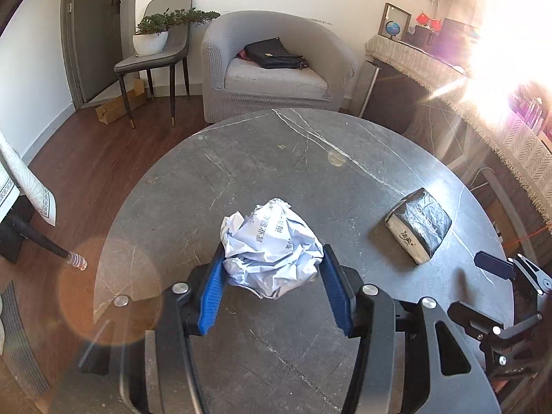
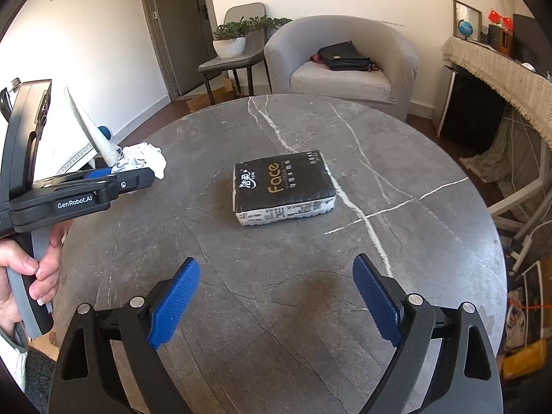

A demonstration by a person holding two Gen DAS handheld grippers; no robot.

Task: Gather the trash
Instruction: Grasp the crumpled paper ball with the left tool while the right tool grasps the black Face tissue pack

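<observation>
A crumpled ball of white printed paper [image 1: 272, 248] sits between the blue pads of my left gripper [image 1: 274, 265], which is shut on it, held just above the round grey marble table [image 1: 276, 158]. In the right wrist view the same paper ball [image 2: 143, 158] shows at the left in the left gripper [image 2: 114, 176], held by a hand. My right gripper [image 2: 276, 276] is open and empty above the table's near side, its blue pads [image 2: 176, 305] wide apart. The right gripper also shows at the right edge of the left wrist view [image 1: 496, 276].
A black pack of tissues [image 2: 284, 186] lies on the table ahead of the right gripper, also in the left wrist view [image 1: 419, 224]. Behind the table stand a grey armchair [image 1: 276, 65] with a black bag [image 1: 272, 53], and a chair with a potted plant [image 1: 151, 34]. A cloth-covered counter [image 2: 500, 69] runs along the right.
</observation>
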